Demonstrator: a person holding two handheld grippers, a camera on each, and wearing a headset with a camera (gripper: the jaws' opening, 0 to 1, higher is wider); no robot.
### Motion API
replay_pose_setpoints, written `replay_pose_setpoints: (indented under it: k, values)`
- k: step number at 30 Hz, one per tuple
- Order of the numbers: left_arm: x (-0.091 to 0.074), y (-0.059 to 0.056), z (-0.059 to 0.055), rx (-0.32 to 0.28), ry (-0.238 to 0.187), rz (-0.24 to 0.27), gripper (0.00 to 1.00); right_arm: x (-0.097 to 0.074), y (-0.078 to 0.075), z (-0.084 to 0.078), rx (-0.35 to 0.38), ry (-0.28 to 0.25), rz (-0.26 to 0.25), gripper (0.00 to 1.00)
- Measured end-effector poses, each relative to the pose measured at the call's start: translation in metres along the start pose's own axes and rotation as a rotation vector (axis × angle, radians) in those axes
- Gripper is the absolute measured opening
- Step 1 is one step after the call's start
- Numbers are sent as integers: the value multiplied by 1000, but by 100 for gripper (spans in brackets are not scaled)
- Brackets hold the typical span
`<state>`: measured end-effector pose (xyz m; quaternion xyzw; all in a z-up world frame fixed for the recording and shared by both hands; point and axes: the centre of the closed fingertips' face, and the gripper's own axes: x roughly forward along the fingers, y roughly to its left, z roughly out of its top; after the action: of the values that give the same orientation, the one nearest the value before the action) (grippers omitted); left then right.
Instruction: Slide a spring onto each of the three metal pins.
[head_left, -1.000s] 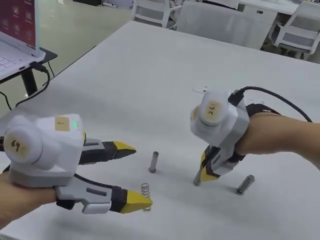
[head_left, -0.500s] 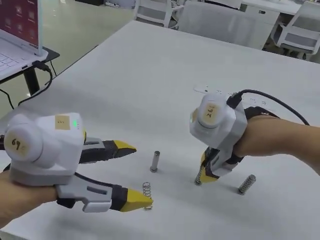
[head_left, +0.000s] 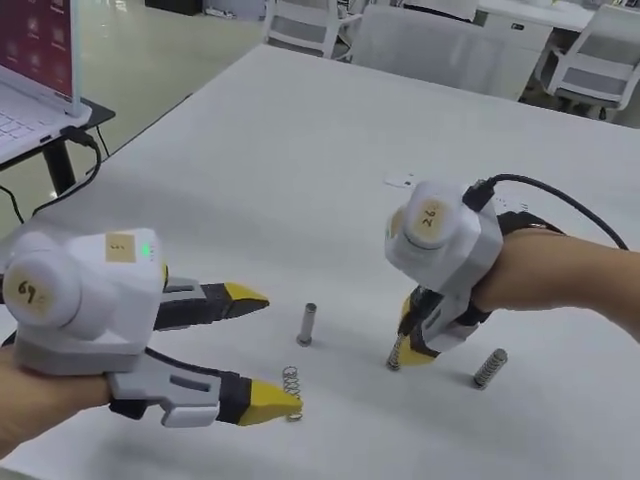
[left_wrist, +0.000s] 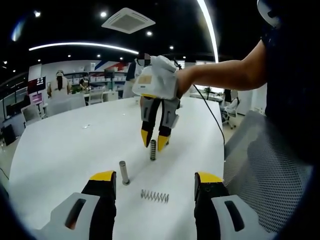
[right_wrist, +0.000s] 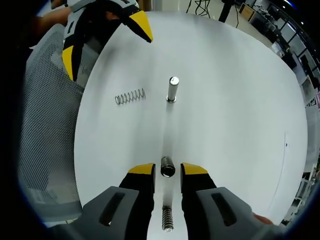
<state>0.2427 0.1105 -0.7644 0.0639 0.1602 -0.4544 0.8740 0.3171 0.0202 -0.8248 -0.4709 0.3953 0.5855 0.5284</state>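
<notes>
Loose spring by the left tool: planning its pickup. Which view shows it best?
Left gripper view: loose spring lies side-on, whole, inside the open left tool. Right gripper view shows it off-centre; head view, foreshortened.

Right hand-held gripper (head_left: 414, 348): over the last half second its white housing has rolled slightly back to the right. This lifts the numbered paper label on top. The yellow tips clasping the spring (head_left: 397, 352) have hardly shifted on the worktop (head_left: 300, 170).
Cable (head_left: 525, 180): its arc now leaves the housing from a higher point than half a second ago.
Left hand-held gripper (head_left: 275, 350): its housing sits a little lower and further left in the head view than a second ago. Part of that drift belongs to the camera.
Head view: the whole picture has slid slightly left since half a second ago. The tiny offset of the bare pin (head_left: 307, 325) comes from the camera.
</notes>
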Motion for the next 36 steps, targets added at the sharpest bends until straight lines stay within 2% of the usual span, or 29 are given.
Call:
replay_pose_setpoints:
  k: [6,11,17,26,31,36]
  values:
    - [-2,-1,0,2,0,3,58,-13,1,8,-6,-33,-30,19]
    - [-6,-1,0,4,1,8,58,-28,6,27,-15,-89,-52,19]
    - [-10,-1,0,7,2,15,58,-35,15,46,-37,-127,-62,19]
    - [-17,-3,-1,9,2,24,57,-30,36,67,-54,-159,-46,18]
    - [-19,-3,-1,12,-1,29,57,-18,51,79,-48,-168,-20,19]
    - [-22,-3,-1,11,-6,35,57,-6,58,82,-12,-163,-9,19]
